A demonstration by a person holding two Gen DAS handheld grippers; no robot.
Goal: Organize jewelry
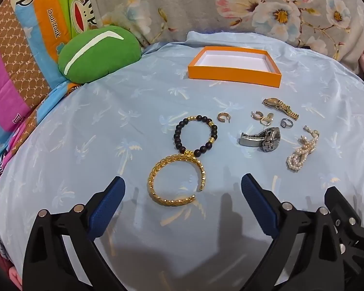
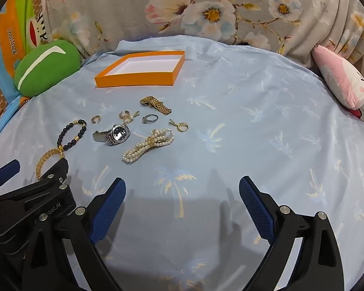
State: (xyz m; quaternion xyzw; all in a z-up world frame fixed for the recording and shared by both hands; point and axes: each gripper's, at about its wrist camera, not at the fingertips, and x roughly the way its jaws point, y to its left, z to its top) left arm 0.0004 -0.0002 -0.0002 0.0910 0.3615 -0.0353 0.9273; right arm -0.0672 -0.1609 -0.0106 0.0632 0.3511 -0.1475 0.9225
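Note:
An empty orange box point(image 1: 233, 74) point(image 2: 136, 80) with a white inside lies at the far side of the blue sheet. Jewelry lies loose in front of it: a gold bangle point(image 1: 155, 177) point(image 2: 42, 161), a black bead bracelet point(image 1: 179, 128) point(image 2: 71, 133), a silver watch point(image 1: 264, 138) point(image 2: 114, 134), a gold watch point(image 1: 280, 106) point(image 2: 155, 104), a pearl strand point(image 1: 301, 152) point(image 2: 148, 146), and several small rings and earrings point(image 1: 262, 118) point(image 2: 150, 118). My left gripper point(image 1: 183, 181) is open just before the bangle. My right gripper point(image 2: 182, 183) is open and empty, short of the pearls.
A green cushion point(image 1: 97, 53) point(image 2: 46, 68) sits at the far left. A pink and white cushion point(image 2: 344, 84) lies at the far right. A floral cloth point(image 2: 206, 9) rises behind the box. Patterned bedding point(image 1: 17, 60) lies to the left.

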